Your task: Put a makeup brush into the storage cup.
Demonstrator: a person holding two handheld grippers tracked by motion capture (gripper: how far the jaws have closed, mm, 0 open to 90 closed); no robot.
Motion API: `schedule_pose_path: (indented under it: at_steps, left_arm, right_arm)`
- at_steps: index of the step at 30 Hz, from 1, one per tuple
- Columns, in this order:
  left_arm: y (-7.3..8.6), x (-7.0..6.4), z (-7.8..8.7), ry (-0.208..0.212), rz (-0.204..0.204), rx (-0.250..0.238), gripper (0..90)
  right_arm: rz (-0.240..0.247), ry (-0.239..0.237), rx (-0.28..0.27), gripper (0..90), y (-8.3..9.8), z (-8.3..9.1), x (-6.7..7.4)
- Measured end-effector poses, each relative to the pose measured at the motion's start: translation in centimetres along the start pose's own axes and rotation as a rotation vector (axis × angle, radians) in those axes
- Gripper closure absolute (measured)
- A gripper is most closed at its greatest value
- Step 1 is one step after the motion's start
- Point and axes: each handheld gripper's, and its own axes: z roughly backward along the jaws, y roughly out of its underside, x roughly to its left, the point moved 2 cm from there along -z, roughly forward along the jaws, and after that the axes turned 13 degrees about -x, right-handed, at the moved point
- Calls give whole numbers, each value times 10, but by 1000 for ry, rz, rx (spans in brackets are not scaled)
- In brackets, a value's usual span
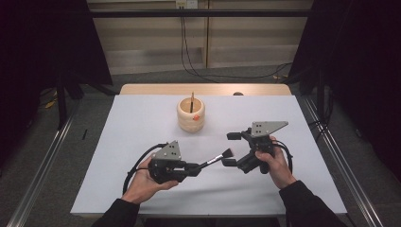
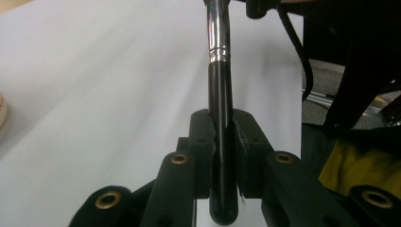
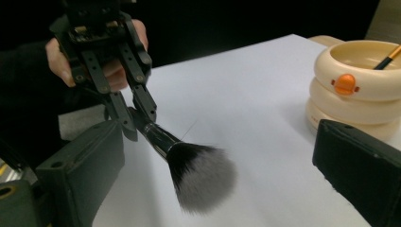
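Clamping down tight, the left hand-held gripper point(image 1: 193, 169) has the makeup brush point(image 1: 218, 158) pinned by its glossy black handle, and the left gripper view shows it beautifully: two blocky black jaws pressed flat on either side of that slim round shaft, with a polished chrome ferrule point(image 2: 218, 33) gleaming just beyond them. The rounded butt of the handle pokes out behind the grip. Brush held roughly level above the counter point(image 1: 142, 142), its head pointing across toward the other hand.

Over to the right hand-held gripper point(image 1: 231, 149), and its jaws are spread wide, nothing between the pads, one chunky matte black jaw on each side of the right gripper view. Sitting right in that gap is the brush head point(image 3: 203, 177): a soft, fluffy dome of bristles, dark at the root and fading to pale grey at the tips, a stray hair or two sticking out. It hangs clear of both jaws, touching neither.

Further back on the smooth white counter stands a cream-coloured holder point(image 1: 191, 115), shaped like stacked rounded rings, with a small orange button point(image 3: 345, 83) on its side. A thin stick with a wooden-looking shaft point(image 1: 192, 101) leans inside it, well apart from the brush and both hand-held grippers.
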Motion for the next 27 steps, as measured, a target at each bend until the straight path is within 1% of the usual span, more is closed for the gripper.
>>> schedule_pose_path:
  at_steps: [1, 2, 4, 5, 6, 7, 9, 10, 11, 12, 13, 15, 16, 17, 18, 19, 20, 22, 23, 24, 26, 27]
  left_arm:
    - [-1, 0, 0, -10, -2, -2, 795]
    - [-1, 0, 0, -4, 1, -12, 796]
    - [-2, 0, 1, -13, 4, -28, 796]
    - [-3, 0, 2, -8, 1, -35, 795]
    - [-4, 0, 2, -15, -2, -40, 796]
    - [-4, 0, 3, -15, -1, -47, 796]
    - [-5, 0, 4, -21, -2, -59, 795]
    - [-5, 0, 4, -19, -2, -53, 796]
    - [-5, 0, 4, -20, -3, -56, 795]
    - [-5, 0, 3, -32, 0, -60, 795]
    - [-4, 0, 3, -27, 2, -60, 796]
    - [-4, 0, 3, -32, 0, -63, 796]
    - [-4, 0, 3, -38, 2, -69, 795]
    - [-5, 1, 4, -54, -2, -78, 796]
    - [-6, 2, 5, -60, 4, -81, 795]
    - [-6, 2, 5, -52, 9, -95, 796]
    - [-6, 1, 6, -77, 7, -90, 795]
    - [-7, 0, 5, -71, 13, -112, 795]
    - [-7, 0, 6, -83, 10, -108, 795]
    - [-7, 1, 5, -66, 16, -124, 795]
    - [-8, 1, 5, -67, 14, -128, 795]
    - [-8, 1, 6, -71, 12, -129, 795]
  right_arm:
    - [1, 0, -15, 31, 0, 0, 0]
    - [-3, -5, -28, 33, 1, 1, 1]
    - [-2, -8, -43, 43, 0, 1, 1]
    - [-1, -9, -51, 50, 0, 2, 1]
    - [1, -10, -66, 59, -1, 3, 1]
    - [0, -21, -82, 64, -2, 3, 1]
    - [-6, -30, -98, 74, -2, 5, 1]
    - [-13, -34, -101, 75, -1, 4, 0]
    - [-20, -37, -92, 75, -1, 4, 1]
    - [-22, -37, -86, 75, 0, 4, 1]
    - [-24, -34, -82, 75, 0, 3, 2]
    - [-24, -43, -73, 75, 0, 3, 2]
    - [-22, -44, -72, 75, 0, 3, 3]
    - [-22, -48, -70, 74, 1, 3, 3]
    - [-23, -59, -68, 74, 1, 4, 3]
    - [-19, -53, -67, 74, 1, 5, 4]
    - [-17, -34, -64, 73, 1, 5, 4]
    - [-38, -44, -71, 73, 2, 6, 4]
    - [-37, -42, -74, 74, 1, 7, 4]
    - [-34, -31, -75, 75, 1, 7, 5]
    - [-30, -43, -84, 88, 0, 6, 6]
    - [-18, -42, -78, 109, 0, 6, 7]
